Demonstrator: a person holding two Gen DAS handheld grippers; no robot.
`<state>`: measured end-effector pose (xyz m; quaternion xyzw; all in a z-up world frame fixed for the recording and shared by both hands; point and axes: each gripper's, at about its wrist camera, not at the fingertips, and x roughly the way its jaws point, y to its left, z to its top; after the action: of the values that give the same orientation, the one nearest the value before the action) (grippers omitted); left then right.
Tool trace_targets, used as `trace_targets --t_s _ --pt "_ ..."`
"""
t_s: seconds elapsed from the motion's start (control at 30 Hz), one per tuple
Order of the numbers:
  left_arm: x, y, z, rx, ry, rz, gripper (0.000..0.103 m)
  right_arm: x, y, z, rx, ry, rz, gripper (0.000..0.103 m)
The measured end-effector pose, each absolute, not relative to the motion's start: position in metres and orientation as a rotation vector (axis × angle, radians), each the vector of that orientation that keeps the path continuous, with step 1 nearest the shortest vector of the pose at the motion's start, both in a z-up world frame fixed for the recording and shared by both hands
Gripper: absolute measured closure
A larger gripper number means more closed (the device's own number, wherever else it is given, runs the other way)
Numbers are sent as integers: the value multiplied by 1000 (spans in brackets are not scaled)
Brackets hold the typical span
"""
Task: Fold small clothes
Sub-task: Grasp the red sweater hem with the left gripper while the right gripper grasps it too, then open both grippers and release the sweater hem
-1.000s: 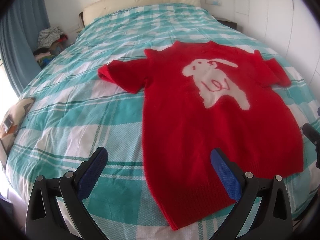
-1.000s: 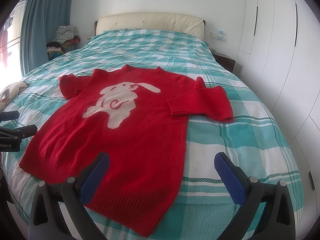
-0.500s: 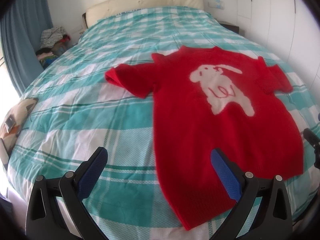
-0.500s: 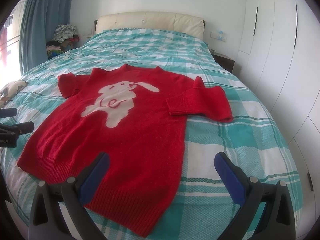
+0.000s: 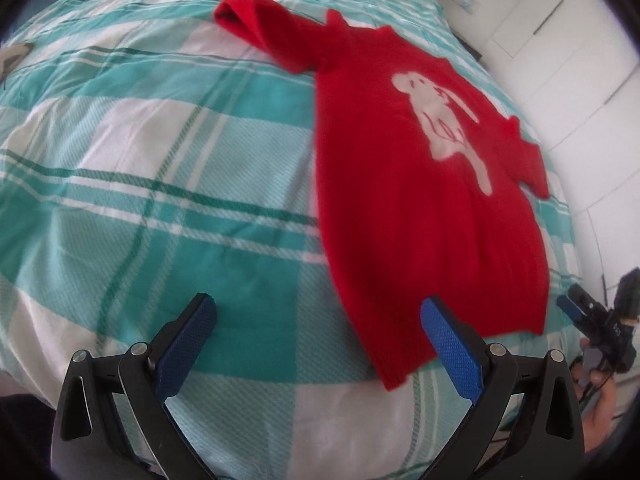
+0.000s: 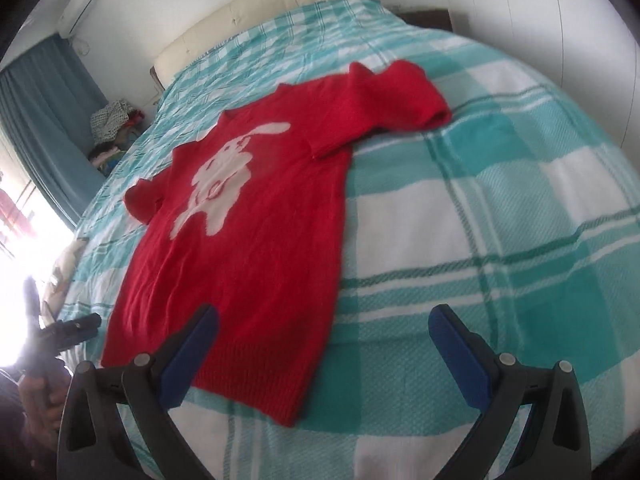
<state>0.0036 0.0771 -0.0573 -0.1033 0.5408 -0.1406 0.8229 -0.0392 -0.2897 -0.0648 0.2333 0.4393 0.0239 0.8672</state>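
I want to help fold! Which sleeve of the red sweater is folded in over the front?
The sleeve on the right gripper's side: its cuff end lies on the red sweater by the white animal. The other sleeve sticks outward.

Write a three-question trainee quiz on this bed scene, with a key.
1. True or false: the red sweater lies front up on the checked bedspread, its white animal motif showing.
2. Which is folded in over the body: A) the hem, B) the sleeve on the right gripper's side, C) nothing?
3. Fill in: the jaws of the left gripper and the right gripper are both ____ and hold nothing.

Key: 1 true; 2 B; 3 open.
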Motion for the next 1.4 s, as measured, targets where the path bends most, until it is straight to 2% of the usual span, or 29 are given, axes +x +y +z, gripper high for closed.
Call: trace_targets --t_s 0.1,0.13,0.17,0.2,0.27,0.3,0.33,0.37,0.4,0.43,0.7,0.8,0.87,1.2,1.3,1.4 --pt "-7 55 -56 -138 1132 -331 3 -48 -284 -80 579 960 130 0" --pt "-8 49 -55 -121 1126 -343 9 -49 -279 -84 581 977 151 1" --pt "-7 46 -55 -116 1124 -354 22 -48 -271 -85 564 989 174 8" --pt "-5 44 -56 -117 1132 -358 27 -47 -263 -85 535 997 189 14" --pt "-3 41 -60 -116 1150 -351 35 -42 -252 -85 485 1002 197 36" --pt "-3 40 -61 -108 1147 -340 40 -40 -250 -87 476 1006 177 41" --pt "-3 39 -61 -96 1145 -335 59 -39 -250 -89 468 1013 153 54" --pt "-4 38 -61 -85 1147 -337 93 -39 -251 -91 462 1021 137 77" --pt "-3 38 -63 -88 1153 -345 98 -39 -255 -91 468 1024 130 91" --pt "-4 40 -62 -103 1150 -343 99 -41 -258 -90 483 1017 127 98" --pt "-20 63 -40 -69 1025 -230 101 -67 -245 -54 207 933 -33 100" --pt "-14 63 -62 -68 1109 -215 101 -67 -242 -72 139 991 -82 100" --pt "-15 61 -62 -37 1103 -201 101 -60 -244 -90 155 1053 -86 100" --pt "-20 46 -72 85 1103 -143 100 -58 -243 -99 122 1067 -102 100" --pt "-23 42 -70 117 1090 -138 96 -58 -241 -97 113 1056 -102 100" --pt "-27 41 -66 141 1077 -143 76 -61 -239 -94 97 1051 -99 96"
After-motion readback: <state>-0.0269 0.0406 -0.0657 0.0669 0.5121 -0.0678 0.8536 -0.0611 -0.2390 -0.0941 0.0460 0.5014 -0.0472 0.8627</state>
